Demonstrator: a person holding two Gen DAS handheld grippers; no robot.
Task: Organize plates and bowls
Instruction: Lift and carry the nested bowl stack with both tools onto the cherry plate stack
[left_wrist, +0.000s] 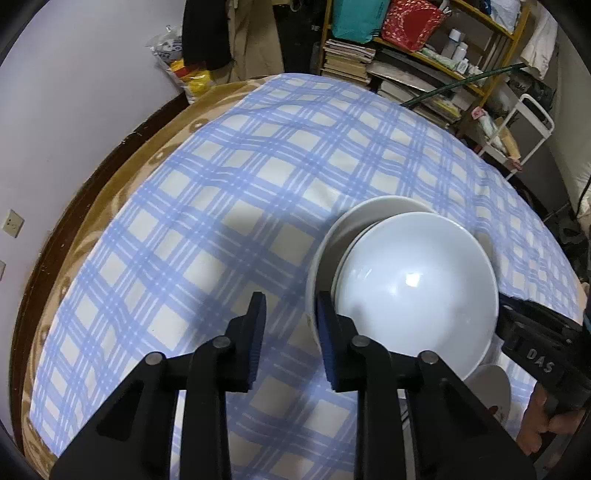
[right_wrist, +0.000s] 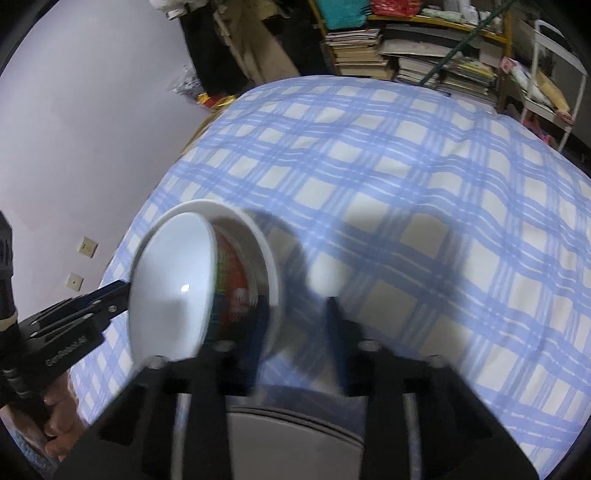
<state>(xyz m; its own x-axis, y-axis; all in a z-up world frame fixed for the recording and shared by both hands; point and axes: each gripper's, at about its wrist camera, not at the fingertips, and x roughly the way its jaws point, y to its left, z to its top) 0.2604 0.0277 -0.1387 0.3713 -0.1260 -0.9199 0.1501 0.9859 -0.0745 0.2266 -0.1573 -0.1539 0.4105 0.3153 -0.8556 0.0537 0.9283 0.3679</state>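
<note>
The left gripper has its jaws apart: checked cloth shows in the gap, and the near wall of the big outer bowl stands between the fingers, tight against the blue-padded one on the bowl's side, while the other finger is clear of it. The right gripper is blurred, but its jaws also stand apart. One finger reaches inside the outer bowl, the bowl's wall rises between the two, and a strip of cloth shows between that wall and the outer finger, so neither gripper clamps anything. A smaller plain white bowl sits tilted inside the outer bowl, leaning toward the left gripper's side and covering most of a red, orange and green print on the outer bowl's inner surface. Each gripper meets the outer bowl from an opposite side, and a person's hand grasps the handle of the right one. Just on the near side of the outer bowl, under the right gripper, lies a stack of pale plates. Everything rests on a blue-and-white checked cloth that spreads well beyond the outer bowl. Far behind it, past the cloth's edge, stands a yellow-framed shelf crowded with books.
</note>
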